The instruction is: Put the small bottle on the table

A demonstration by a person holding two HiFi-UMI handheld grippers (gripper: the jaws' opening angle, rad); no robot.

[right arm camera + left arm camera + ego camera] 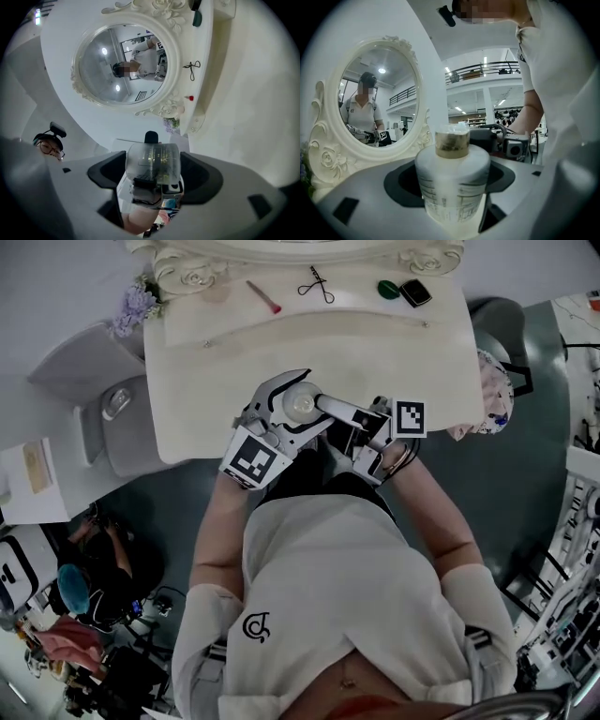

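A small white bottle (300,402) with an open tan neck (452,143) stands upright between the jaws of my left gripper (298,409), which is shut on its body (452,187). It hangs just above the front edge of the cream dressing table (375,343). My right gripper (354,423) is right beside it, pointing left. In the right gripper view, the right gripper (153,174) is shut on a clear printed cap (153,163). Both grippers are close to my chest.
At the table's back stand an oval mirror in a carved white frame (328,154), a pink stick (263,297), a black scissor-like tool (317,284), a green item (388,289) and a black compact (415,292). Purple flowers (134,307) sit at the back left corner.
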